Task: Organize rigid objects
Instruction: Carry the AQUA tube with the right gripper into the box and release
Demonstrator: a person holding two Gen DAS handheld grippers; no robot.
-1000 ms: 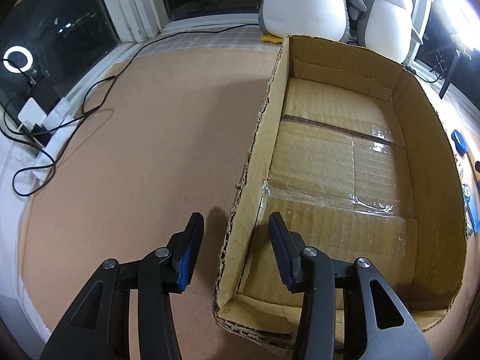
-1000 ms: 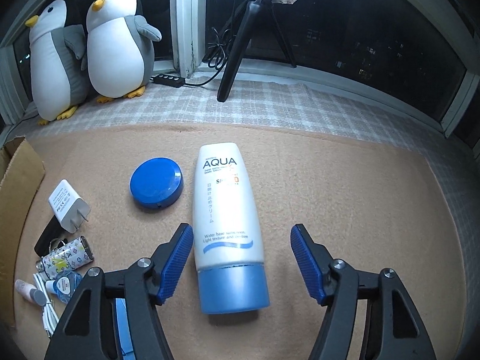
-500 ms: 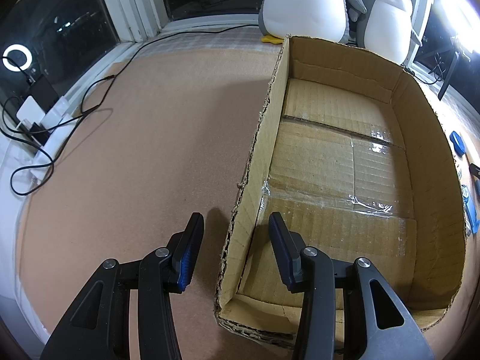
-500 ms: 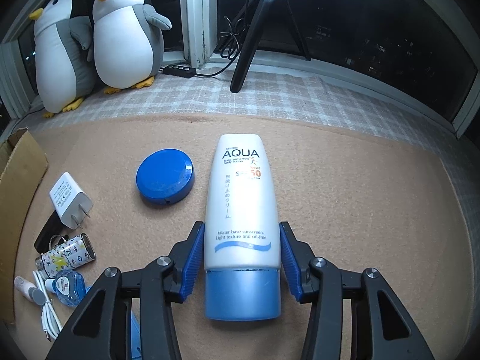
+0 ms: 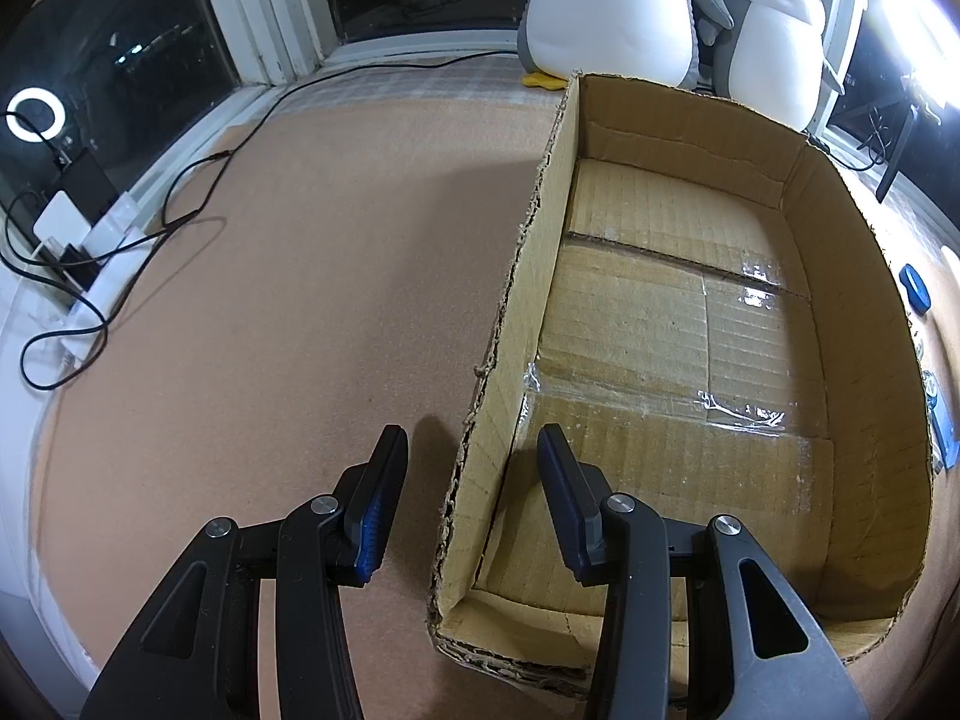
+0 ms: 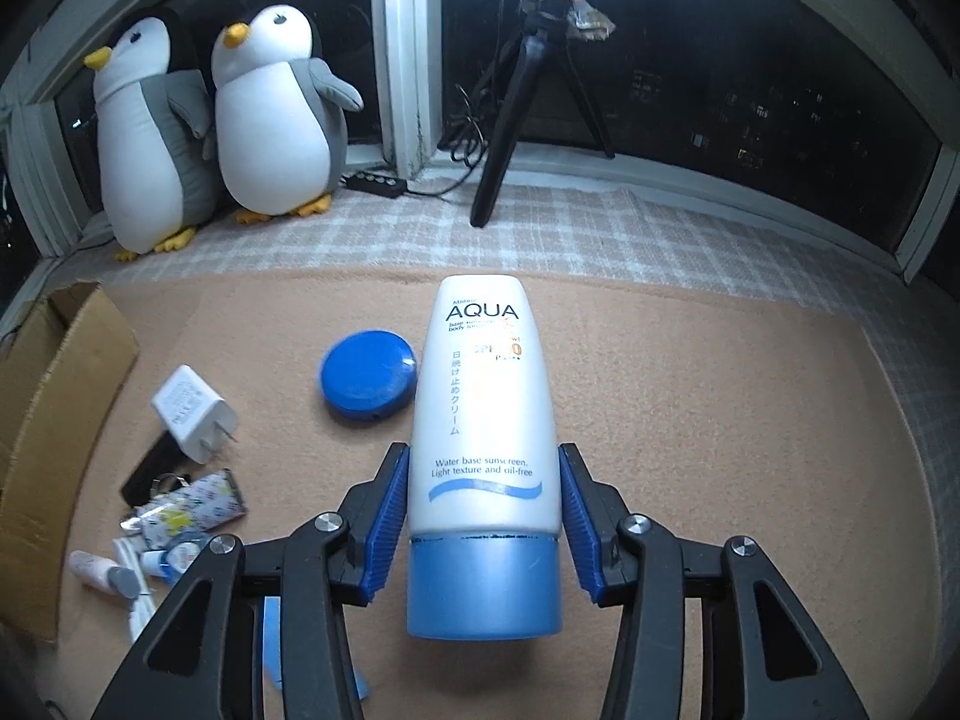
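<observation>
A tan mat (image 5: 300, 300) covers the whole work surface. On it, in the left wrist view, stands a large open cardboard box (image 5: 858, 360), its taped floor bare. The left gripper (image 5: 469, 432) sits astride the near end of the box's left wall, one finger outside and one inside, the fingers spread with a gap on either side of the cardboard, so they pinch nothing. At the far edge, by the window, two plush penguins (image 6: 270, 120) stand side by side, with a black tripod (image 6: 504, 120) to their right. The right gripper (image 6: 483, 450) pinches a white sunscreen tube (image 6: 483, 408) low on its body, just above the blue cap, both blue pads pressed against its sides; the cap points near and the crimped end far. Just left of the tube lies a round blue case (image 6: 367, 381), and further left a white charger plug (image 6: 191, 414). Near that, small items lie in a loose cluster, among them a patterned little case (image 6: 192, 504).
</observation>
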